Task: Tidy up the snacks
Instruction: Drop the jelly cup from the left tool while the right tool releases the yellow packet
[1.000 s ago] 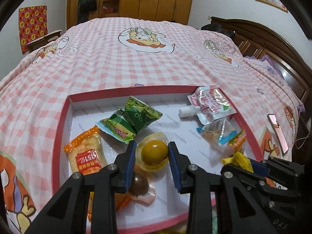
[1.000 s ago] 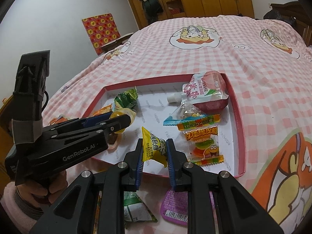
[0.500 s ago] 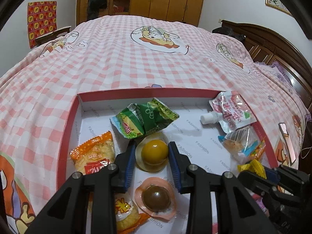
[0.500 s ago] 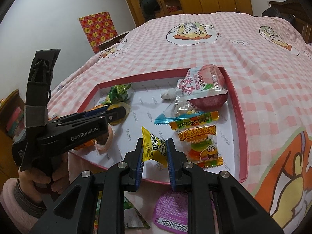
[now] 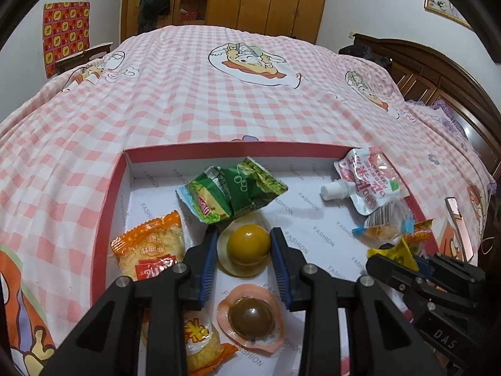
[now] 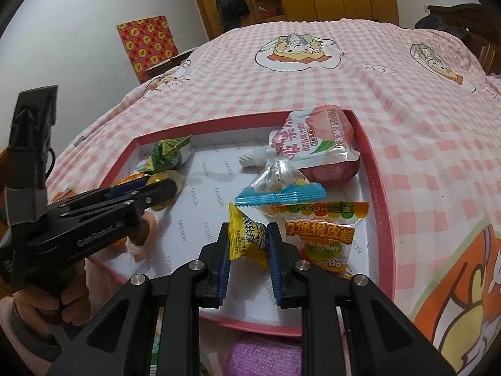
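Left hand-held gripper (image 5: 244,250): pinching the yellow jelly cup (image 5: 248,247), blue pads against both sides of the cup, above the tray floor.
Right hand-held gripper (image 6: 248,244): pinching the yellow triangular candy packet (image 6: 247,238), pads pressed on both its faces, over the tray's near edge.
Tray (image 5: 108,206): red-rimmed, white inside, flat on the pink checked bed (image 5: 194,94).
Brown jelly cup (image 5: 250,316): in the tray, just in front of the yellow one, between the left fingers.
Green packets (image 5: 231,192): two, overlapping, just behind the yellow jelly cup.
Orange cracker packet (image 5: 150,250): tray's left side, beside the left finger.
Pink drink pouch (image 6: 313,144): far right corner, white cap pointing left.
Clear bag with blue seal (image 6: 280,185): touching the pouch, on its near side.
Burger gummy packet (image 6: 319,235): right side of tray, just beside the right gripper.
Purple packet (image 6: 263,355): on the bed, outside the tray's near rim.
Person's hand (image 6: 67,300): gripping the left gripper's handle, pink sleeve visible.
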Tool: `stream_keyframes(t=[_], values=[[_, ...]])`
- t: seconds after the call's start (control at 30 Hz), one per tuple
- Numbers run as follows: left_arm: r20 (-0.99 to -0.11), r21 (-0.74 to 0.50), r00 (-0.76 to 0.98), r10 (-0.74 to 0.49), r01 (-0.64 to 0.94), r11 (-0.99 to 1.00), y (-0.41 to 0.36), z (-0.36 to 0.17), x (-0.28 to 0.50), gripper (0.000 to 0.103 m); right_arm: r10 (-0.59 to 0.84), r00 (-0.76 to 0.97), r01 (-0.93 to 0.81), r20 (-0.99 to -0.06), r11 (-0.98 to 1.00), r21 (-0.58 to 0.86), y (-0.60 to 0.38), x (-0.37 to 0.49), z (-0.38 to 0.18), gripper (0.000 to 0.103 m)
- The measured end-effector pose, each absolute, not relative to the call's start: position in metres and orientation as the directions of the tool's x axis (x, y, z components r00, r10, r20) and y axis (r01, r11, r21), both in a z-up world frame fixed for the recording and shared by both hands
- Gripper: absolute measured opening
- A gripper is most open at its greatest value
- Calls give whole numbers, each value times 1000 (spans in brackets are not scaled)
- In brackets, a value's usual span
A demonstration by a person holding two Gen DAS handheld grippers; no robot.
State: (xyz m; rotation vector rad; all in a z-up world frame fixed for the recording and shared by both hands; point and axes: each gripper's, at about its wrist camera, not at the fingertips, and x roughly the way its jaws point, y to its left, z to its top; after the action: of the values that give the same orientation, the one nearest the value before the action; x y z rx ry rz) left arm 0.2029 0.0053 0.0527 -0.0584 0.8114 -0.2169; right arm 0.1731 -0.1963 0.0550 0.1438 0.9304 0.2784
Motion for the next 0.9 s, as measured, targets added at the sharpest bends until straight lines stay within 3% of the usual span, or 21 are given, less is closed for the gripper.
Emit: stream_keyframes(t=[0.23,0.53,0.77,0.9], values=[[-712,-151,665,-226,168,974,7,54,202,35,299,578,-174,-760,954,244,-198,174,53,23],[-709,-180,659,-250,174,968,8,59,199,45,317,591,-179,-742,948,263,-200,170,53,23],[-697,-159,675,-244,187,970,6,71,186,57,361,611,-199,-705,932,304,-201,164,60,40],[-690,-160,682,-245,186,969,7,79,177,60,378,620,-207,-687,924,322,-202,160,63,43]])
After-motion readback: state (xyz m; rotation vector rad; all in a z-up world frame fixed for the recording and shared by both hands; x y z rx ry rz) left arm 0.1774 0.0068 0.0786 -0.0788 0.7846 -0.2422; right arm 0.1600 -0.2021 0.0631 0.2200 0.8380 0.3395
